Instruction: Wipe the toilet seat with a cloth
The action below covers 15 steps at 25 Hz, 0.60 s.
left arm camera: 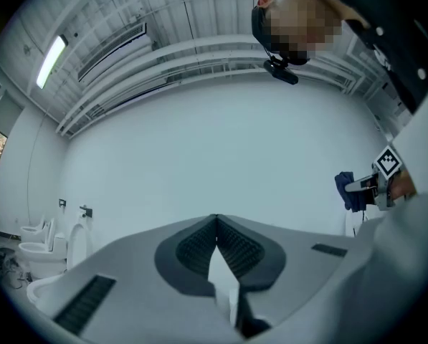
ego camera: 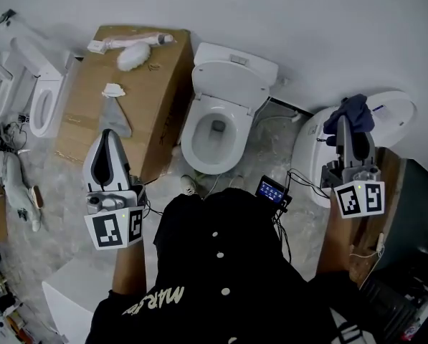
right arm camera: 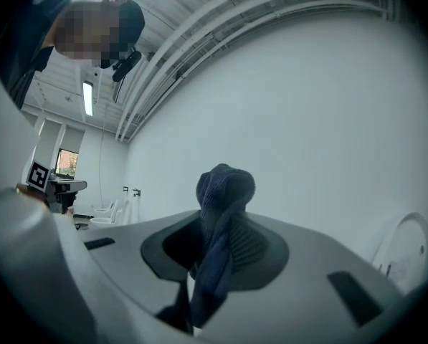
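Note:
A white toilet [ego camera: 199, 153] stands in the middle of the head view, its lid [ego camera: 231, 84] raised and the seat [ego camera: 190, 138] down round the bowl. My right gripper [ego camera: 348, 124] is held up to the right of the toilet, shut on a dark blue cloth [ego camera: 351, 113] that bunches over its tips; in the right gripper view the cloth [right arm camera: 224, 192] hangs down between the pads. My left gripper [ego camera: 107, 136] is held up to the left of the toilet, apart from it. Its jaws meet at the tips [left arm camera: 215, 219] with nothing between them. Both gripper cameras face the white wall.
A large cardboard box [ego camera: 138, 99] stands right beside the toilet's left side, with a brush and small items on top. Another white toilet [ego camera: 396, 110] sits behind my right gripper. More toilets [ego camera: 45, 99] line the far left. A small device [ego camera: 271, 190] with cables lies on the floor by the person's body.

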Tool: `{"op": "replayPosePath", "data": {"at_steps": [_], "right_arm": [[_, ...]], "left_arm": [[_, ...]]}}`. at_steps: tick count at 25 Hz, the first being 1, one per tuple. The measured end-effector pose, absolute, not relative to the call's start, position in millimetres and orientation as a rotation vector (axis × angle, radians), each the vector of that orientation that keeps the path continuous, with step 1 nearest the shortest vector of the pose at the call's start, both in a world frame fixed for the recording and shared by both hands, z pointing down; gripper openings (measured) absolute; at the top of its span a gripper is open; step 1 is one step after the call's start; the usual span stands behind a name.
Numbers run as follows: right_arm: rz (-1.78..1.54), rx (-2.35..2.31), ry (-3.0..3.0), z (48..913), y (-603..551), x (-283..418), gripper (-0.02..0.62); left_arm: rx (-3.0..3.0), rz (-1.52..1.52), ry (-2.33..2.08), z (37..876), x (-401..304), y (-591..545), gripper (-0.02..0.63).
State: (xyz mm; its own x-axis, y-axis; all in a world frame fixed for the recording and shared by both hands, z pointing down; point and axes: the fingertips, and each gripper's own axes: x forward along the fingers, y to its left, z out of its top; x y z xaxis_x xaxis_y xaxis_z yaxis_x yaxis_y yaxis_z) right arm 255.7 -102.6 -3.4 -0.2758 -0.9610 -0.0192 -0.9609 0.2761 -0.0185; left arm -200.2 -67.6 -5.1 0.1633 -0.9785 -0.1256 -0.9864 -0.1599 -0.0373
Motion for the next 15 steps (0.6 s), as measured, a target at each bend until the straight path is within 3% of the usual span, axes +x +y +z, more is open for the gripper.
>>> {"op": "replayPosePath", "data": {"at_steps": [15], "right_arm": [[0.012, -1.931, 2.333, -21, -83, 273, 0.084]], "left_arm": [[-2.223, 0.144, 1.982, -24, -234, -69, 0.011]]}}
